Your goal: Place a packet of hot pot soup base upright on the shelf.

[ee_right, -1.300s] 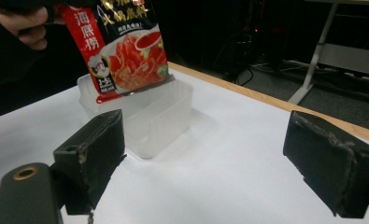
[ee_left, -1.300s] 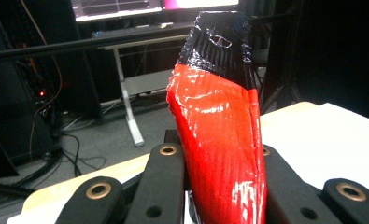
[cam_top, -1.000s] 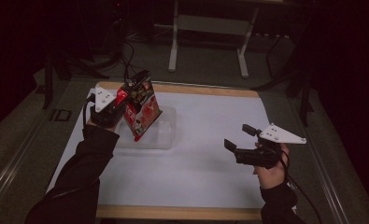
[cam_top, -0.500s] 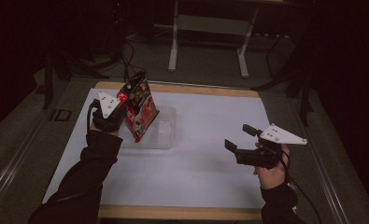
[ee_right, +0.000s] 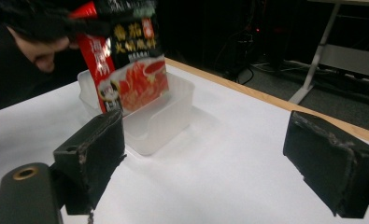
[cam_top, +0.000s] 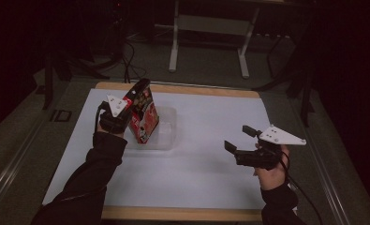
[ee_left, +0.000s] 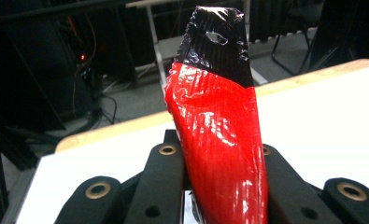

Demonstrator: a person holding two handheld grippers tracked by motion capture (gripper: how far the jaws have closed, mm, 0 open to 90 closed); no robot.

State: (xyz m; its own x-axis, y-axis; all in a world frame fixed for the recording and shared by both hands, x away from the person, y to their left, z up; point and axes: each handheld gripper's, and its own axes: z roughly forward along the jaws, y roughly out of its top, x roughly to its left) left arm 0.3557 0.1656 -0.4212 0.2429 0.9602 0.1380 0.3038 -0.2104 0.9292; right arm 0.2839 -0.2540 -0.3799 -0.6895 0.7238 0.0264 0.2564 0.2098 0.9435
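Clearly mid-placement: left hand-held gripper [cam_top: 135, 96], left of centre in the high view, clenched on the top edge of a red and black sauce packet [cam_top: 144, 117], with the packet hanging tilted and its lower end already down inside the clear plastic tub [cam_top: 168, 133] on the white desk [cam_top: 210, 154]. Seen along the left gripper view as a crinkled red strip with a black top, pinched between the two black jaws [ee_left: 219, 154]. In the right gripper view, upper left of the frame, same packet [ee_right: 131, 70] leaning over the near wall of the tub [ee_right: 173, 107], printed face toward that camera; whether its bottom edge rests on the tub floor, hard to tell through the frosted plastic. Right hand-held gripper [cam_top: 241, 140], lower right of the high view, released, jaws wide apart with nothing between them, held above bare desk well apart from the tub. Step in hand, by judgement: lowering the packet into the tub. Next move likely calls for a little more descent until the packet sits on the tub floor, then a clean opening of the left jaws and a lift straight up, so as not to drag the packet back out or tip the light tub. Possibly a steadying touch from the right side, should the tub slide.
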